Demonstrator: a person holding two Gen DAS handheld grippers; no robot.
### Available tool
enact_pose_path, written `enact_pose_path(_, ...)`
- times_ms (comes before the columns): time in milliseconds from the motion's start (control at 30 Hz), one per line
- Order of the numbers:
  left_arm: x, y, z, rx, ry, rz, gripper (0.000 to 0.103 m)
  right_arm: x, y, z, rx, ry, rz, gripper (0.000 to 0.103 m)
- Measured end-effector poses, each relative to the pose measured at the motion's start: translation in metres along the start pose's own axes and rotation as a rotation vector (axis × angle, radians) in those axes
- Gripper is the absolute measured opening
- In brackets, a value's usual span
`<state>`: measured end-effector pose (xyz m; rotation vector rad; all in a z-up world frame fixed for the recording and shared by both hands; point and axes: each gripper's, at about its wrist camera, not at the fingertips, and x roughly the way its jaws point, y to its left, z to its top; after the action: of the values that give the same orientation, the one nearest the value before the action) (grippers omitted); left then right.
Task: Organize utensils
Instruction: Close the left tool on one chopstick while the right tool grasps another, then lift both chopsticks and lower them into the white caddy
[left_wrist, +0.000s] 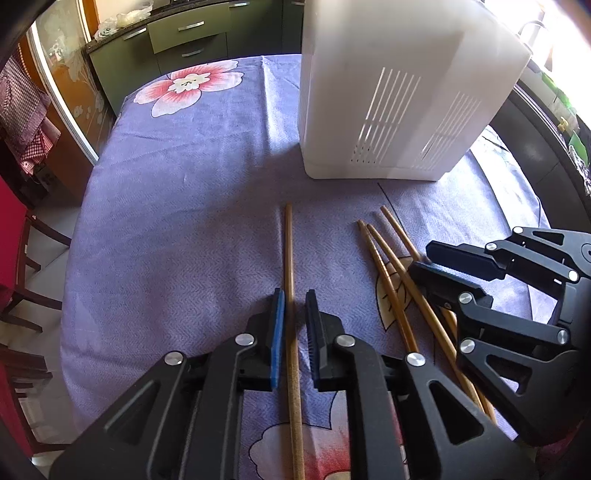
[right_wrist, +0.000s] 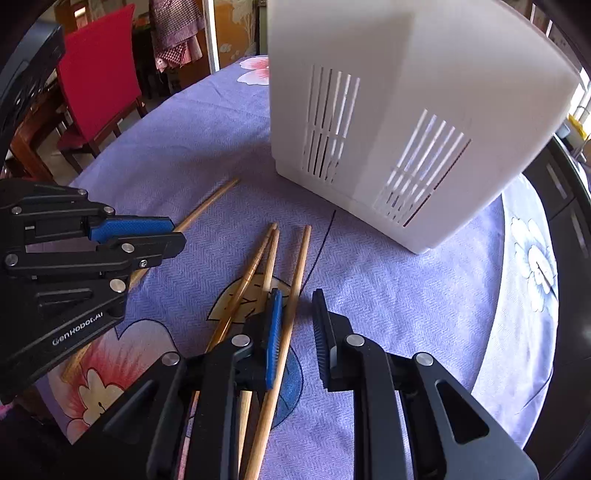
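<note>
A single bamboo chopstick (left_wrist: 289, 258) lies on the purple floral cloth, running between the jaws of my left gripper (left_wrist: 294, 293). There is a slim gap at the pads, so that gripper is open. To the right lie three more chopsticks (left_wrist: 384, 258) in a loose fan. My right gripper (right_wrist: 296, 291) straddles the rightmost chopstick (right_wrist: 303, 254), which lies beside the blue left pad (right_wrist: 274, 325). The other pad stands well clear of it, so this gripper is open too. A white slotted utensil holder (right_wrist: 388, 110) stands upright just beyond the chopsticks.
The round table's cloth (left_wrist: 184, 184) stretches bare to the left of the holder. A red chair (right_wrist: 99, 70) stands by the far left edge. Green kitchen cabinets (left_wrist: 184, 40) line the back wall. My two grippers sit close side by side.
</note>
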<state>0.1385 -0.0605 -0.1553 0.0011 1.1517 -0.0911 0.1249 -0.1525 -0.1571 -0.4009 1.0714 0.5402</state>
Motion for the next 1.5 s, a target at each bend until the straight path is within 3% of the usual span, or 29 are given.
enact_pose_path(200, 0.001, -0.007, -0.001, 0.034, -0.015, 0.017, 0.019, 0.001, 0.0, 0.0, 0.021, 0.002, 0.024, 0.007)
enact_pose_path(267, 0.001, -0.002, 0.0, 0.013, -0.026, 0.017, 0.007, -0.002, -0.002, -0.003, 0.048, -0.007, 0.039, 0.006)
enact_pose_path(500, -0.002, 0.01, 0.002, 0.0, -0.046, -0.021, 0.006, -0.046, -0.026, -0.016, 0.147, -0.124, 0.046, 0.006)
enact_pose_path(867, -0.077, 0.014, 0.003, 0.02, -0.213, -0.079, 0.006, -0.156, -0.073, -0.063, 0.311, -0.391, 0.044, 0.007)
enact_pose_path(1200, -0.137, 0.001, -0.008, 0.07, -0.338, -0.09, 0.006, -0.205, -0.091, -0.117, 0.396, -0.493, 0.063, 0.007)
enact_pose_path(1500, -0.145, -0.001, -0.013, 0.067, -0.353, -0.091, 0.006, -0.212, -0.086, -0.118, 0.391, -0.524, 0.061, 0.007)
